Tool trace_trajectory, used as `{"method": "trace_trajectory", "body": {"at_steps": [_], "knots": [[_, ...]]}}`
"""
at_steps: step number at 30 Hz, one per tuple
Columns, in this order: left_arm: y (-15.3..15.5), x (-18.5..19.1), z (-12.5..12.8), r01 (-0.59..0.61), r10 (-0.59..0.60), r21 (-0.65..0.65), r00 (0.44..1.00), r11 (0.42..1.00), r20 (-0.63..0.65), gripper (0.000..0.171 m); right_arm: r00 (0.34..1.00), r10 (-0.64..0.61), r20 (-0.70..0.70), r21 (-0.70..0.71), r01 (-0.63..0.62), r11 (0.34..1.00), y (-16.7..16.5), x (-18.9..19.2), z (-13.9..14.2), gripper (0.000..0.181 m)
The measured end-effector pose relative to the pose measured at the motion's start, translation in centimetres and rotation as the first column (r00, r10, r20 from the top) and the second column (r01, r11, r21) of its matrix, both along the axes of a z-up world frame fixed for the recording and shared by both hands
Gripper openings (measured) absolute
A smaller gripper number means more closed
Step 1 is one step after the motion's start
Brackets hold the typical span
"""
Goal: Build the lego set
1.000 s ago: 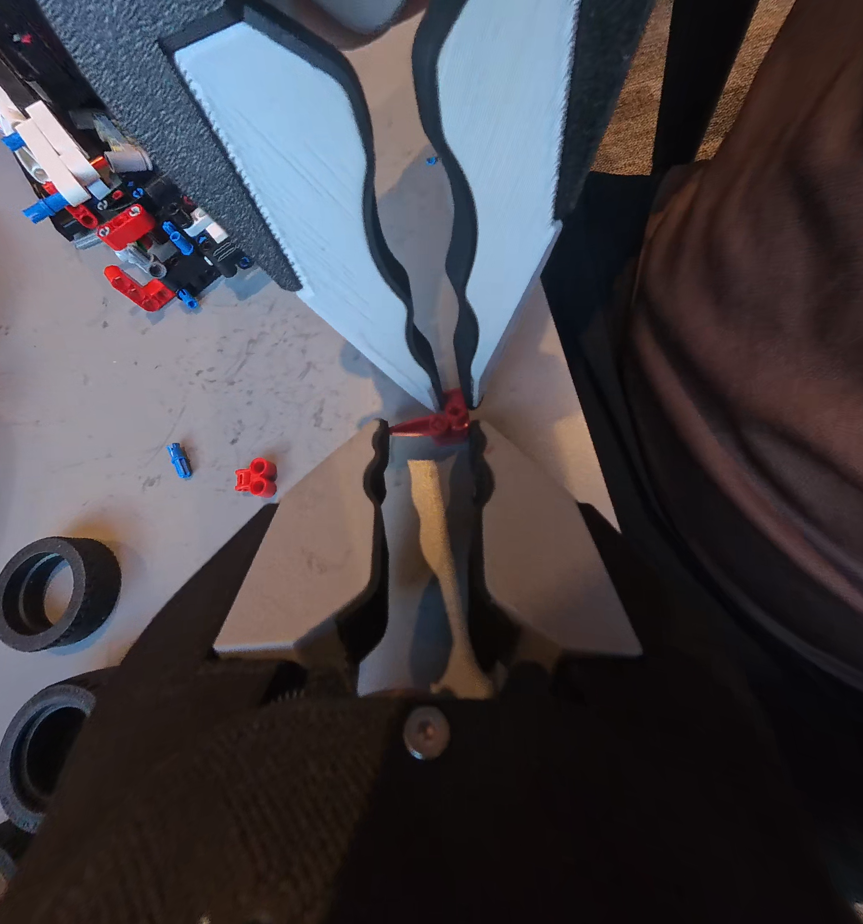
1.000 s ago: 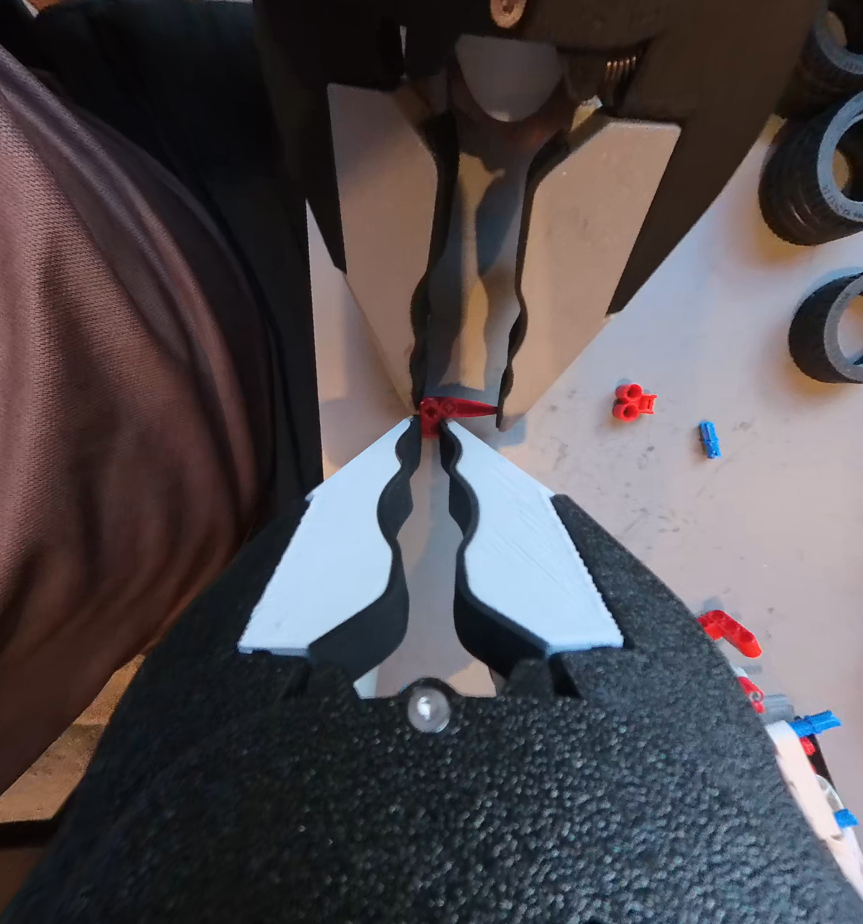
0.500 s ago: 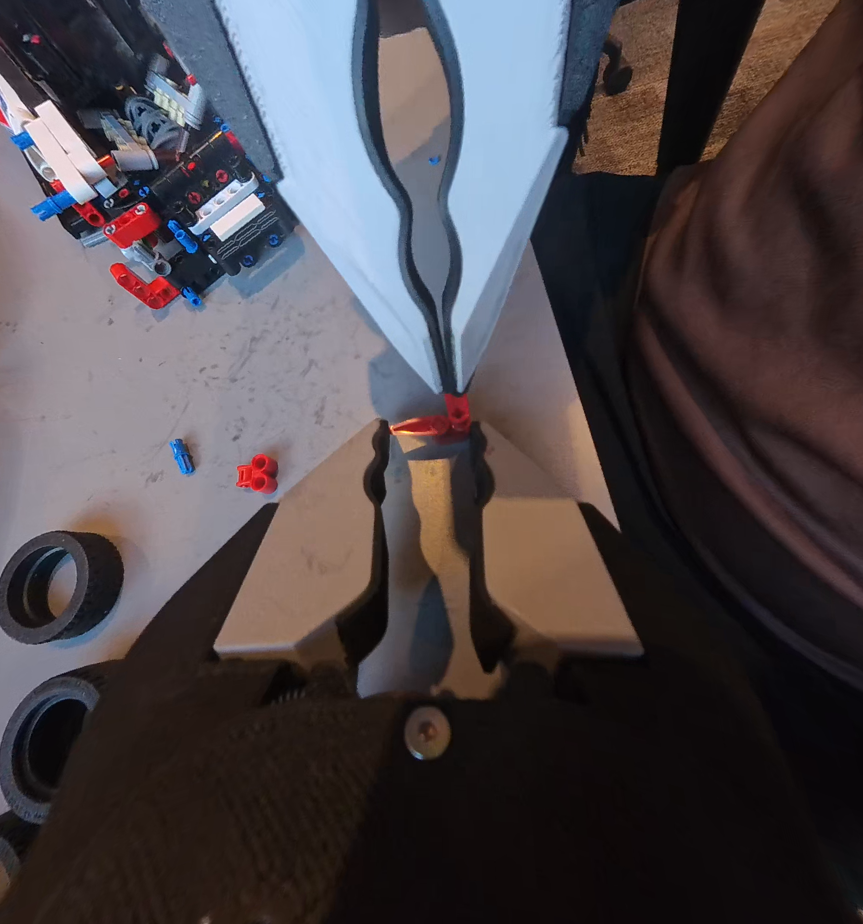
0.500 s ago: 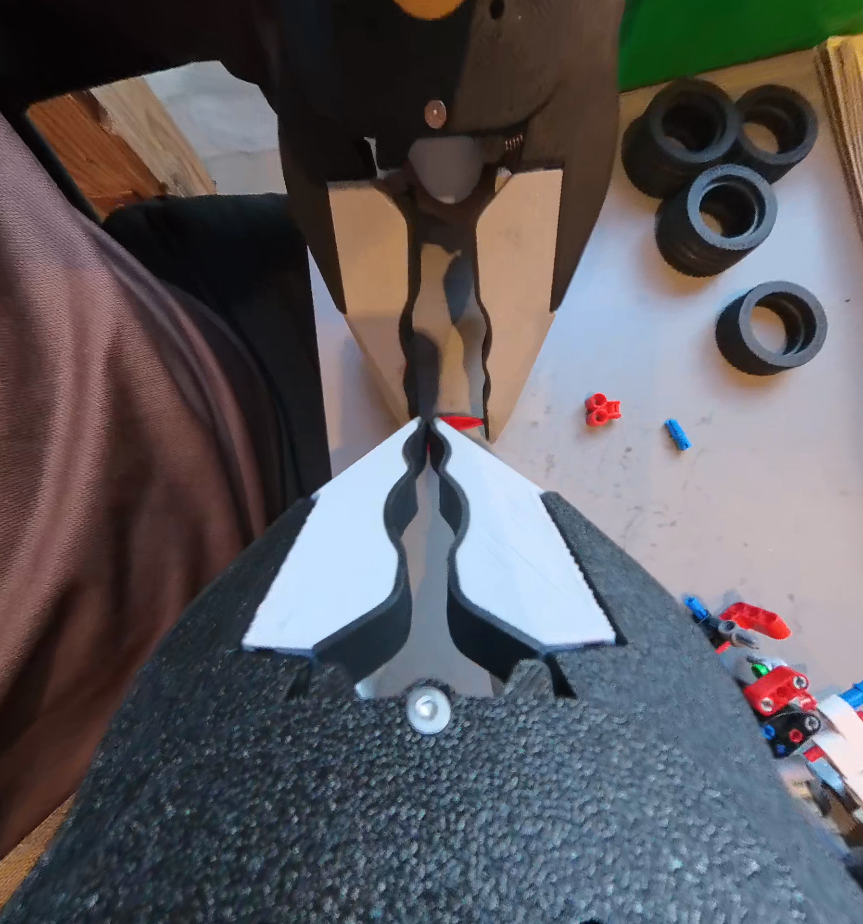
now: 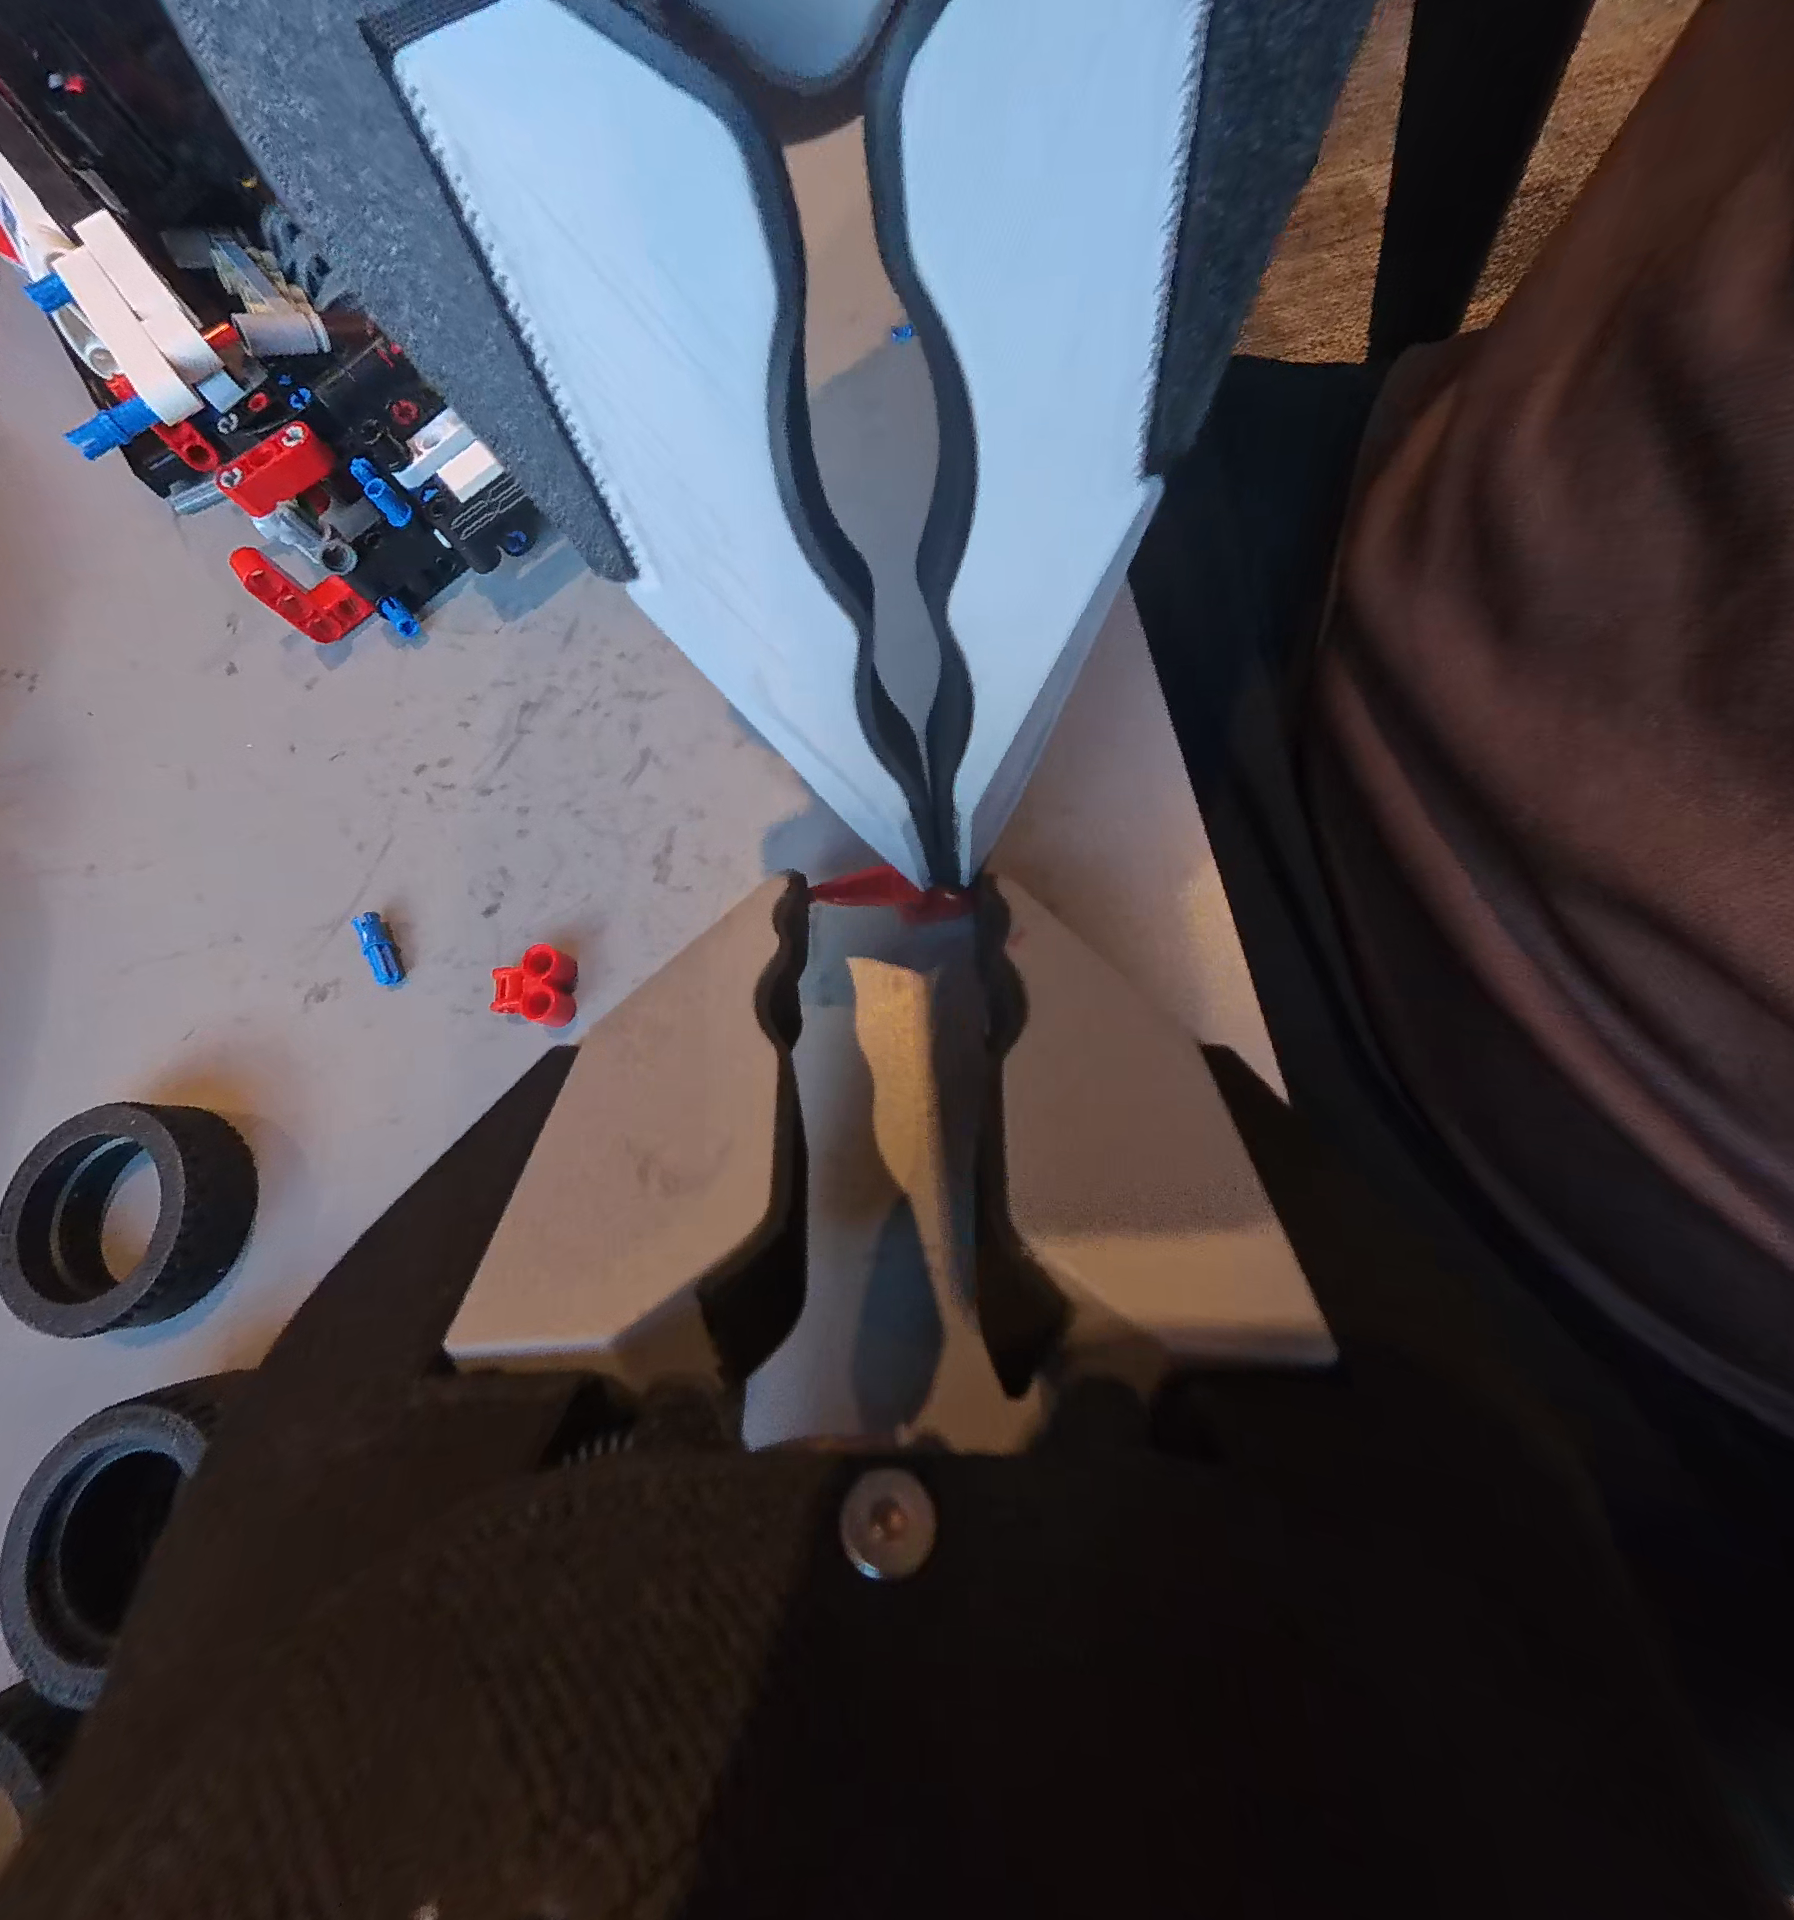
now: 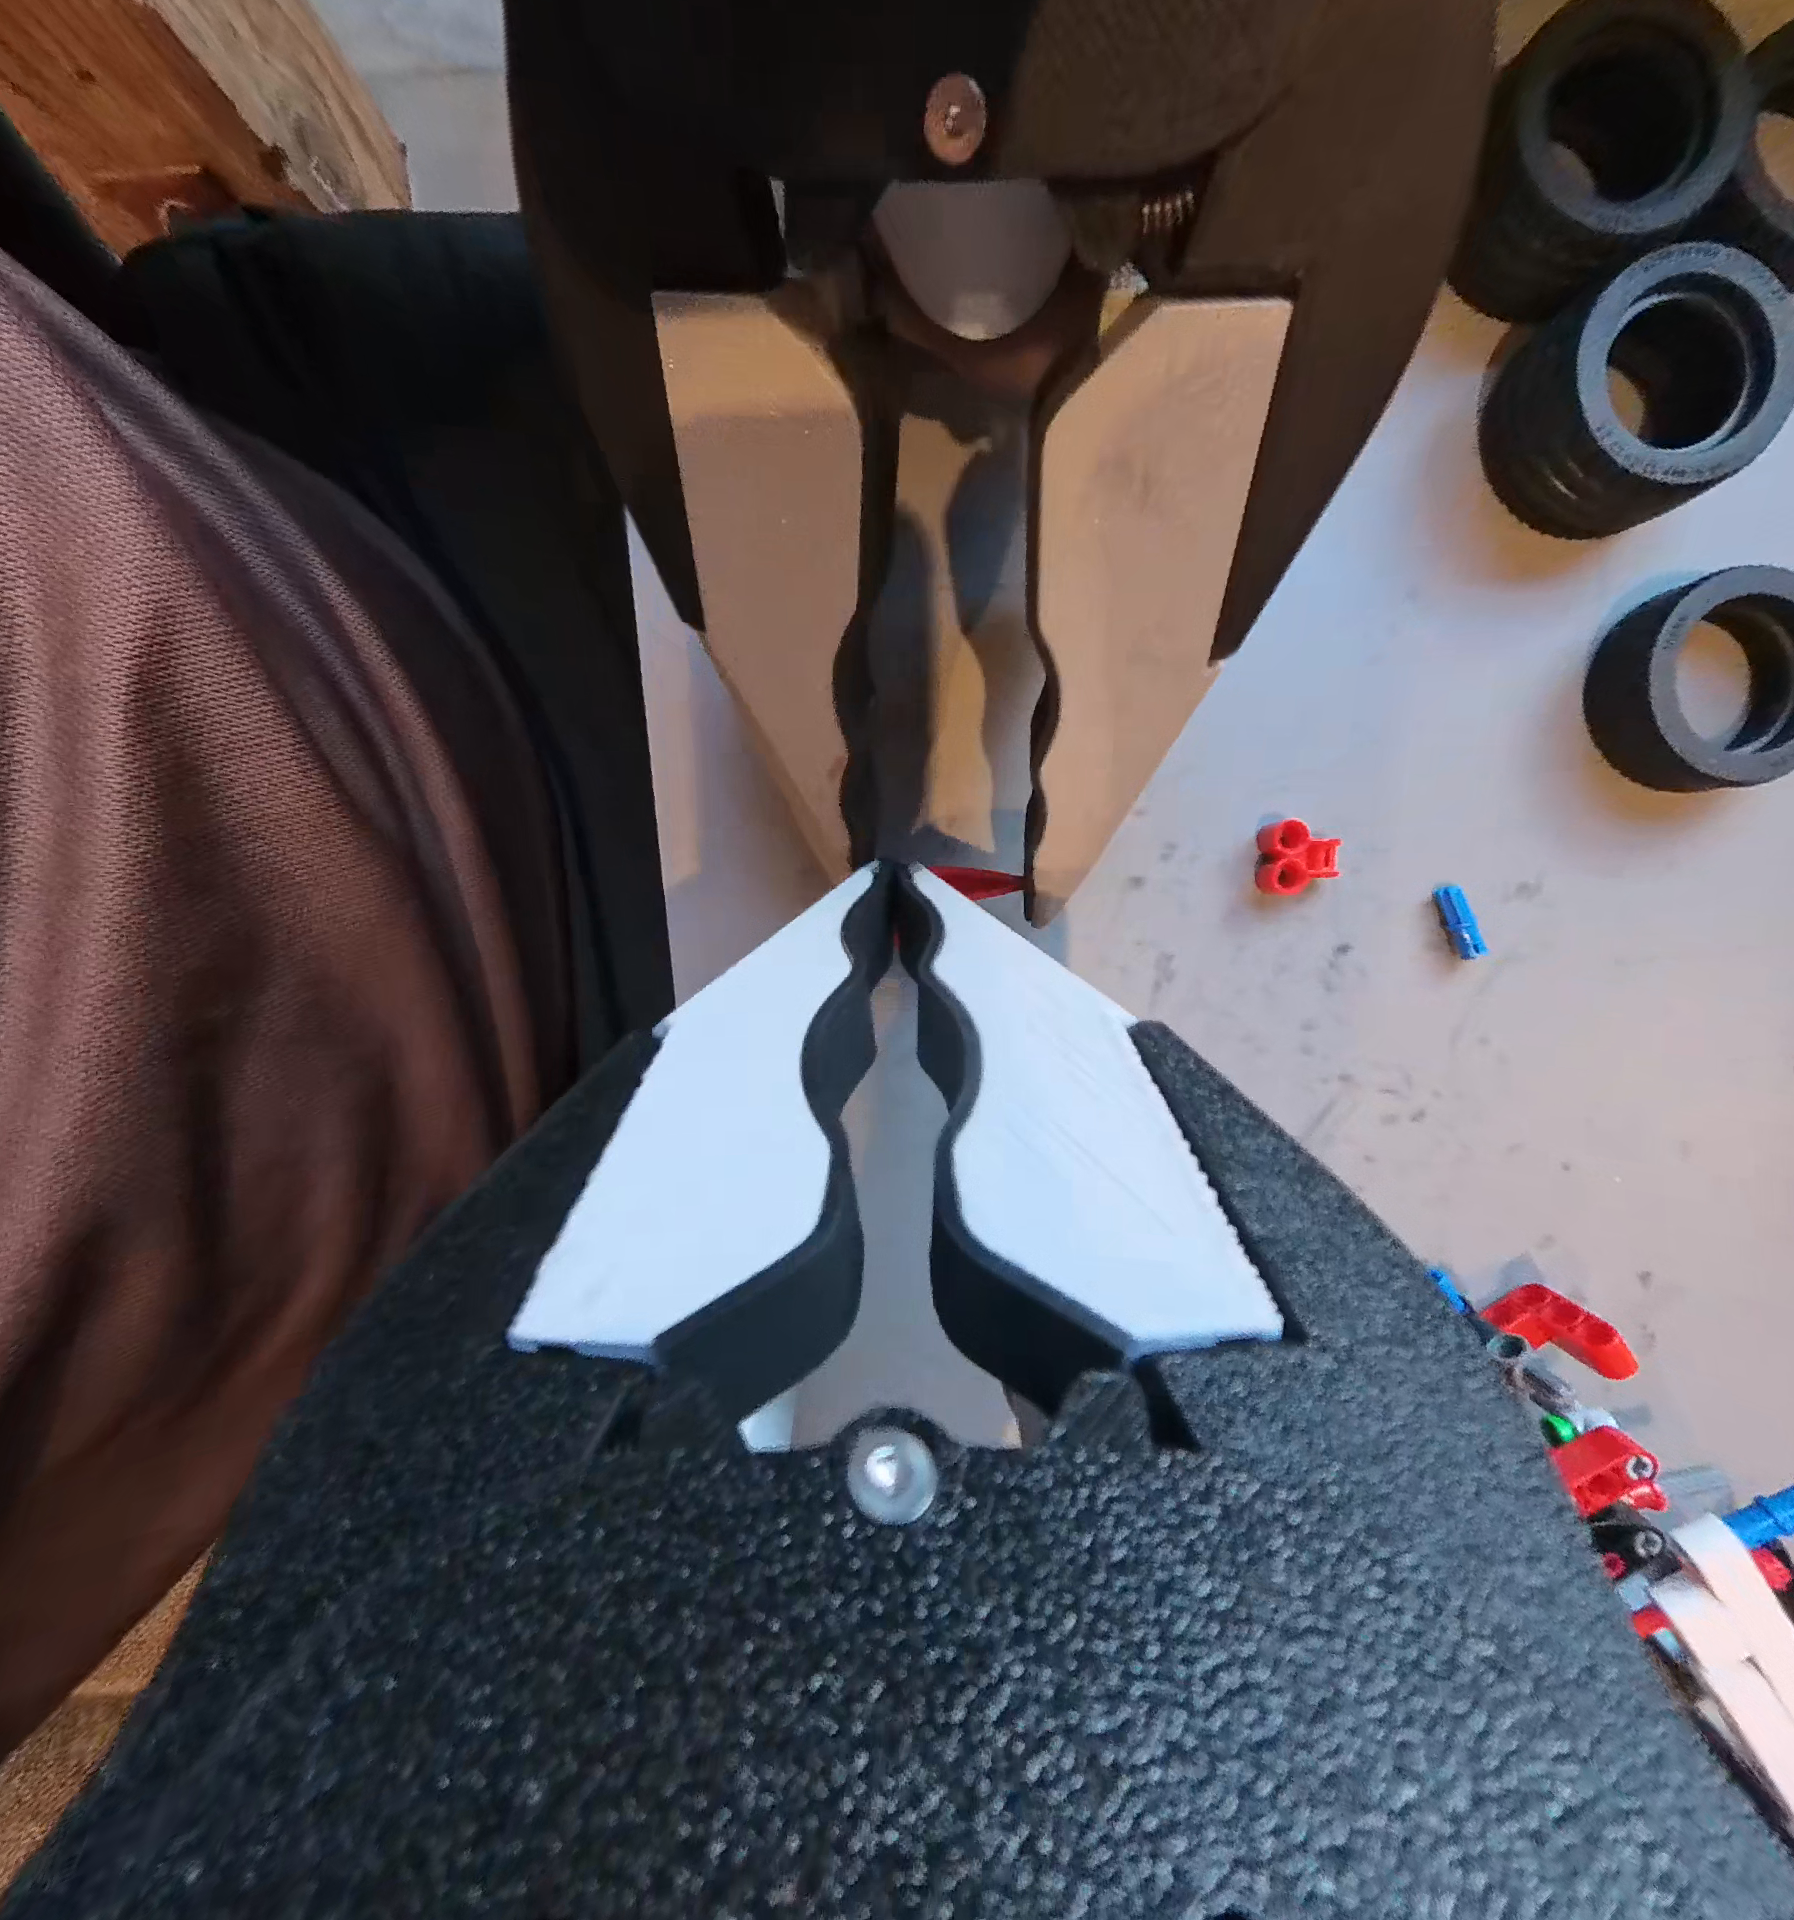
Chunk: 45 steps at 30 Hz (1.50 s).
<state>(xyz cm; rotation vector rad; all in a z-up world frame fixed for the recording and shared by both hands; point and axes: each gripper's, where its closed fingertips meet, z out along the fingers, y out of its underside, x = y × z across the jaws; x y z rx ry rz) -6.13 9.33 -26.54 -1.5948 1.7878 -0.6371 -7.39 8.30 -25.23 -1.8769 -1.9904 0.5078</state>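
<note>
both grippers [image 5: 888, 899] pinching red piece [image 5: 862, 886]

Person's brown shirt [image 5: 1599, 831] beside marked white table [image 5: 249, 779]

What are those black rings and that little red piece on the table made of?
The black rings look like matte rubber tyres, judging by their ribbed tread. The red piece looks like glossy hard plastic, moulded with round holes. Both are guesses from looks.

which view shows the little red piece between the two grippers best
The left wrist view: the red piece spans the gap at its own tips, one end pinched by the blue-white right gripper. The right wrist view shows only a red sliver past its closed tips.
</note>
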Motion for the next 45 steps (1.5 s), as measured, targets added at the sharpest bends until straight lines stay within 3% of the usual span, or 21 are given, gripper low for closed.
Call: {"method": "trace_trajectory", "body": {"at_steps": [8, 16, 18, 21, 24, 28, 31, 36, 38, 42, 43, 45], "knots": [[-0.1, -0.1, 0.0, 0.004, -0.004, 0.009, 1.000, 1.000, 0.003, 0.029, 1.000, 0.022, -0.013, -0.001, -0.022, 1.000, -0.1, -0.3, -0.1, 0.000], [0.2, -0.2, 0.0, -0.016, 0.016, -0.040, 1.000, 0.999, -0.003, 0.029, 0.979, -0.083, -0.188, -0.025, 0.080, 0.997, 0.6, -0.1, 0.5, 0.000], [0.5, -0.2, -0.1, -0.031, 0.031, -0.071, 1.000, 0.997, -0.006, 0.029, 0.955, -0.090, -0.282, 0.008, 0.096, 0.995, 0.8, -0.1, 1.8, 0.020], [1.1, -0.2, 0.1, -0.075, 0.075, -0.181, 0.997, 0.981, -0.003, 0.029, 0.937, -0.042, -0.346, 0.121, 0.089, 0.989, 0.9, 0.3, 3.3, 0.025], [0.7, 0.1, 1.2, -0.078, 0.105, -0.410, 0.993, 0.909, 0.045, 0.029, 0.947, 0.036, -0.318, 0.299, 0.064, 0.952, 1.5, 0.9, 3.2, 0.031], [0.1, 0.6, 2.5, -0.061, 0.160, -0.681, 0.984, 0.730, 0.084, 0.029, 0.954, 0.100, -0.282, 0.387, 0.018, 0.922, 1.2, 0.9, 2.4, 0.038], [0.1, 0.6, 2.6, -0.076, 0.186, -0.737, 0.980, 0.672, 0.068, 0.029, 0.943, 0.143, -0.299, 0.431, 0.000, 0.902, 1.0, 0.7, 2.5, 0.026], [-0.9, 1.1, 3.4, -0.036, 0.182, -0.832, 0.980, 0.553, 0.079, 0.029, 0.928, 0.224, -0.299, 0.501, -0.047, 0.864, 0.6, 0.4, 2.4, 0.022], [-1.1, 1.3, 3.3, -0.035, 0.178, -0.845, 0.981, 0.533, 0.072, 0.029, 0.925, 0.242, -0.292, 0.512, -0.062, 0.856, 0.5, 0.4, 2.3, 0.021], [-1.1, 1.3, 3.3, -0.027, 0.182, -0.841, 0.980, 0.541, 0.086, 0.030, 0.914, 0.231, -0.334, 0.467, -0.052, 0.883, 0.4, 0.5, 2.2, 0.020], [-0.9, 1.1, 3.4, -0.021, 0.184, -0.826, 0.978, 0.563, 0.100, 0.029, 0.908, 0.218, -0.357, 0.449, -0.037, 0.893, 0.6, 0.5, 2.3, 0.020], [-0.2, 0.4, 3.3, -0.042, 0.190, -0.747, 0.975, 0.663, 0.113, 0.028, 0.905, 0.176, -0.388, 0.409, -0.002, 0.912, 1.1, 0.7, 2.5, 0.020]]}}
